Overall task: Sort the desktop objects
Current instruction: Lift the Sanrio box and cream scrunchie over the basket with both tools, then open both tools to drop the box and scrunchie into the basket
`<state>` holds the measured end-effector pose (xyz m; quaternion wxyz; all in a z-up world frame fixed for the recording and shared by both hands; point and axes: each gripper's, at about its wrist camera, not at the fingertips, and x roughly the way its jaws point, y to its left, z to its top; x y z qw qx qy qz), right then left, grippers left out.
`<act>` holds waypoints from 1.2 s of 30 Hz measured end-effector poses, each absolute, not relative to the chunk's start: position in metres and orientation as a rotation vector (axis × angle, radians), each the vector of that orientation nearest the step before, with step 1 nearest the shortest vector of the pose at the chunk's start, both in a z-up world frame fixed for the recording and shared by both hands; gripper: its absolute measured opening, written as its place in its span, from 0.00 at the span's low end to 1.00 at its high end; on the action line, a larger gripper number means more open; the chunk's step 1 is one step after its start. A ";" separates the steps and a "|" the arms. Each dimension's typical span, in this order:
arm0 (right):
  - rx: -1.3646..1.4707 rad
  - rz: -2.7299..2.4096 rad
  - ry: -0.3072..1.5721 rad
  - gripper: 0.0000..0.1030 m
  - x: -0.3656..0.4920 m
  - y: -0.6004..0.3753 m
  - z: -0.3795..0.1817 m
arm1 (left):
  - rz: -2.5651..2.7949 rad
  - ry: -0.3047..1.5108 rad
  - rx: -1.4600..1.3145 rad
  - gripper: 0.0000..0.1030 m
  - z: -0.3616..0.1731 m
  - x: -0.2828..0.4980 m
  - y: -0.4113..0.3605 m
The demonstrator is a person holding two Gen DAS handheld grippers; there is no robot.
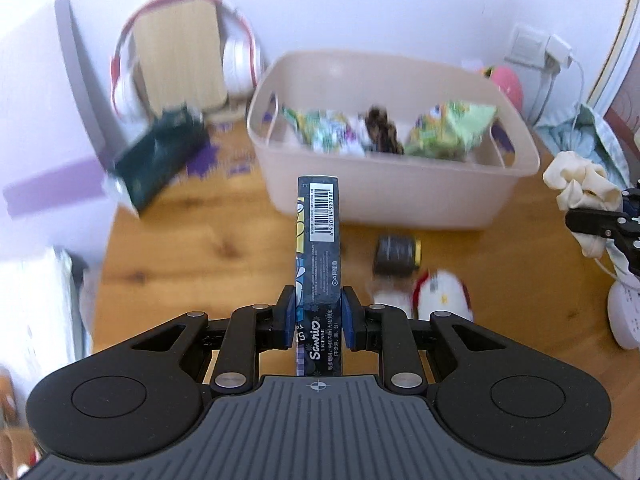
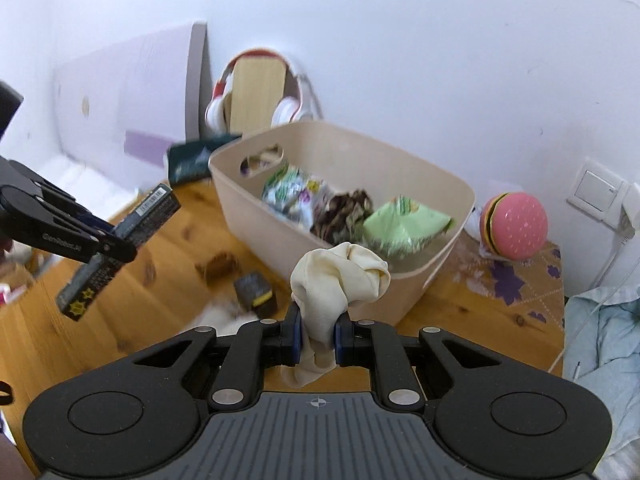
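Note:
My left gripper (image 1: 318, 312) is shut on a long dark blue box (image 1: 319, 240) with a barcode, held up above the wooden desk in front of the beige bin (image 1: 400, 196). The same box (image 2: 120, 240) and left gripper (image 2: 114, 246) show at the left of the right wrist view. My right gripper (image 2: 317, 338) is shut on a cream scrunchie (image 2: 338, 280), lifted just before the bin (image 2: 432, 264). That scrunchie (image 1: 580, 184) appears at the right edge of the left view. Snack packets (image 2: 404, 224) and a dark scrunchie (image 2: 344, 212) lie in the bin.
On the desk (image 1: 200, 248) lie a small dark pack (image 1: 396, 256) and a red-and-white plush (image 1: 436, 292). A dark green box (image 1: 160, 156), headphones (image 1: 236, 56) on a wooden stand and a burger-shaped toy (image 2: 514, 226) stand near the wall. A white power strip (image 1: 626, 316) sits far right.

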<state>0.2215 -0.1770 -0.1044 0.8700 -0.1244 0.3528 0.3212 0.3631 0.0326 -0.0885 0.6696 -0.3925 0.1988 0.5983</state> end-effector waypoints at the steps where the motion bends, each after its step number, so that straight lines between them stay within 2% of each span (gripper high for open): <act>1: -0.253 0.668 0.730 0.14 0.224 -0.177 -0.101 | 1.353 0.444 -0.872 0.22 -0.084 0.361 0.036; 18: -0.200 0.602 0.598 0.14 0.274 -0.154 -0.066 | 1.338 0.355 -0.741 0.22 -0.029 0.347 0.117; 28: -0.195 0.586 0.601 0.15 0.312 -0.121 -0.067 | 1.346 0.345 -0.791 0.22 -0.043 0.362 0.176; 36: -0.198 0.570 0.676 0.15 0.342 -0.100 -0.095 | 1.348 0.343 -0.845 0.22 -0.062 0.369 0.213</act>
